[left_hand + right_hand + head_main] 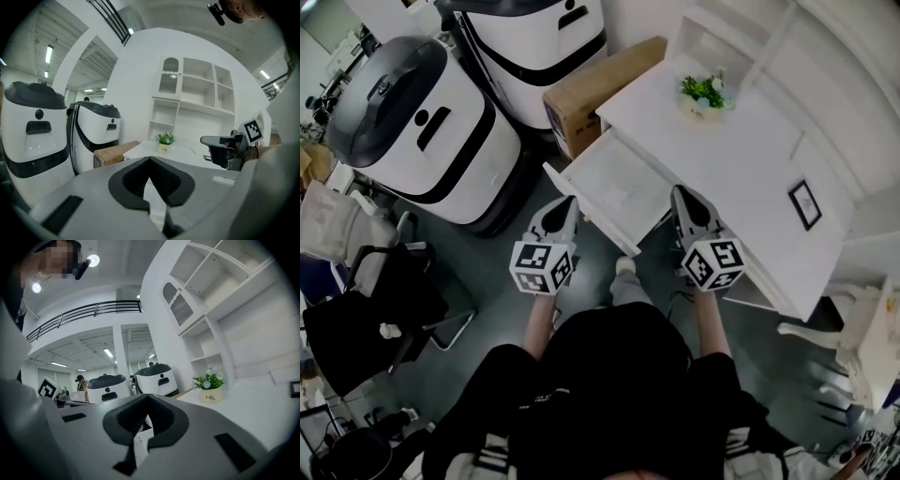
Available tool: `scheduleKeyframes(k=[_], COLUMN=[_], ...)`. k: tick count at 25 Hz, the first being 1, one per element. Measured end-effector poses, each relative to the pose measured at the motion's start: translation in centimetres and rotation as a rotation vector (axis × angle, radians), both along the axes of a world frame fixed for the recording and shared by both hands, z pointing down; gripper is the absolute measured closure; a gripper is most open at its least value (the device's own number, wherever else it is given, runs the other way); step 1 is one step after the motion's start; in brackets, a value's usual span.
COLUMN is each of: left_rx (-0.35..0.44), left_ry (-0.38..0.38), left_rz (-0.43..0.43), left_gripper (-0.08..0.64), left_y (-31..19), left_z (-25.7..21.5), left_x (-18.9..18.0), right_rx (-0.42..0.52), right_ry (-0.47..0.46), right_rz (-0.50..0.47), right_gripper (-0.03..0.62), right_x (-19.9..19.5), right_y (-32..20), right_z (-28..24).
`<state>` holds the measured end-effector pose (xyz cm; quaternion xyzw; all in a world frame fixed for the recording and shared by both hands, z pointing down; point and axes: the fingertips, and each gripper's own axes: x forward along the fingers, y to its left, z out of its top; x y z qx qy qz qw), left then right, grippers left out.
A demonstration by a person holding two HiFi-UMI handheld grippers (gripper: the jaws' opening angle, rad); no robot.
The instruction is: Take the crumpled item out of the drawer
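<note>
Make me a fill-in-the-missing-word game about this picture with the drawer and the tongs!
1. The white drawer is pulled ____.
2. The colour of the cardboard box on the floor is ____.
3. The left tongs and the right tongs hold nothing, and both are ____.
4. The small picture frame lies on top of the white ____.

Missing words: open, brown, shut, desk.
</note>
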<state>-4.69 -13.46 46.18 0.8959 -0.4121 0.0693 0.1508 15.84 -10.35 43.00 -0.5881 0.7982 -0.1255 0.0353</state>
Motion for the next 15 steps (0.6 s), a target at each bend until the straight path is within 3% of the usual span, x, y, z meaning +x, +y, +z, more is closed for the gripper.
scheduleKeyframes(k=[7,15], left_rx=[-0.078,-0.168], left_ry=[-0.002,-0.015], left_rz=[-0.046,-0.067], left_gripper=[0.562,0.561], left_y=[-3.4,-5.6], left_z=[2.5,6.0], left_x=[1.5,2.8], right_rx=[-0.069,-0.196], right_ry=[-0.013,0.022], right_rz=[-0.079,-0.237], right_gripper=[0.600,0.600], right_x=[0.8,-1.8], right_y=[-4.8,-8.4], right_z=[2.4,7.7])
